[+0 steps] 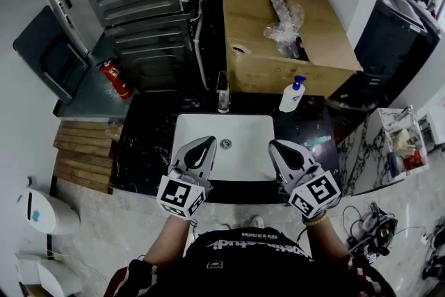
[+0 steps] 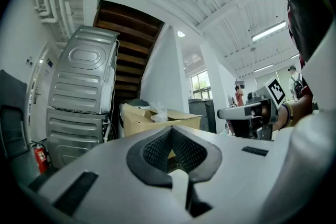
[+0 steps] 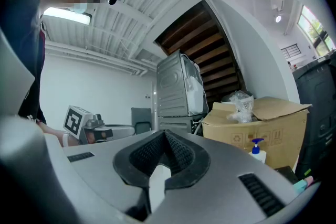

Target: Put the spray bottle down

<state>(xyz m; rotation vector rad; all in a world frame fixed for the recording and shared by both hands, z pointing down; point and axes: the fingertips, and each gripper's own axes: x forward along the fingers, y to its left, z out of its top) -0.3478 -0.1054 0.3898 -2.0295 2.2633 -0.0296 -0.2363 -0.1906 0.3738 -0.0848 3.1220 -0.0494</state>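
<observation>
A white bottle with a blue pump head (image 1: 292,95) stands upright on the black counter, right of the faucet (image 1: 222,91); the right gripper view shows this bottle (image 3: 256,150) in front of a cardboard box. My left gripper (image 1: 207,142) and right gripper (image 1: 275,145) hover side by side over the front of the white sink (image 1: 243,123), both pointing level toward the back. Each is shut with nothing between its pads. The left gripper view shows its jaws (image 2: 170,131) meeting at the tip, and so do the right gripper's jaws (image 3: 165,134).
A large open cardboard box (image 1: 306,45) with crumpled plastic stands behind the counter. Stacked grey washing machines (image 1: 132,3) and a red fire extinguisher (image 1: 116,78) are at the back left. A teal item (image 1: 317,141) lies on the black counter (image 1: 146,142) right of the sink.
</observation>
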